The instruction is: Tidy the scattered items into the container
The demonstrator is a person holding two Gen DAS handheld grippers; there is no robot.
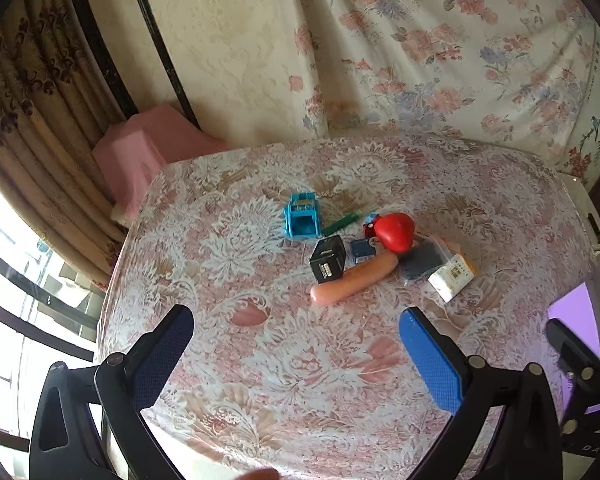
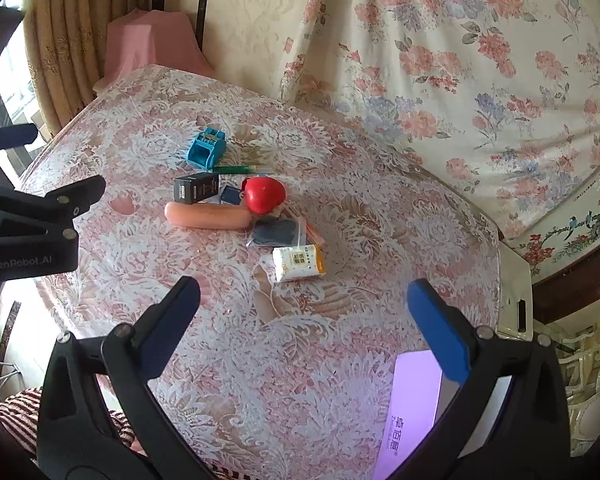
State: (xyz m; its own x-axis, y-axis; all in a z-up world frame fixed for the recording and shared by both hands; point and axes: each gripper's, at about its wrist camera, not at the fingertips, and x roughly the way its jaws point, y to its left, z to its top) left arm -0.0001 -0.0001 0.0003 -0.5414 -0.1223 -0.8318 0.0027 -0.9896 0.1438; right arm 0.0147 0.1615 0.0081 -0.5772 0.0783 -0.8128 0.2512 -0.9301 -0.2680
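Observation:
A cluster of small items lies on the lace-covered table [image 1: 260, 360]: a blue toy [image 1: 302, 218], a green pen [image 1: 342, 222], a black box [image 1: 328, 259], a red heart-shaped thing [image 1: 396, 232], a long pink sausage-like thing [image 1: 356, 278], a dark pouch in a clear bag [image 1: 424, 262] and a white tissue pack [image 1: 452, 276]. My left gripper [image 1: 296, 344] hangs open above the table, short of them, with nothing between its fingers. My right gripper [image 2: 304, 320] is open too, just short of the tissue pack [image 2: 298, 263]. The purple box [image 2: 414, 408] sits at the table's near right edge.
A flowered sheet [image 1: 440, 48] drapes behind the table. A pink-covered stand [image 1: 152, 148] is at the back left, beside curtains [image 1: 32, 128]. The left gripper's body [image 2: 32, 220] shows at the left of the right wrist view.

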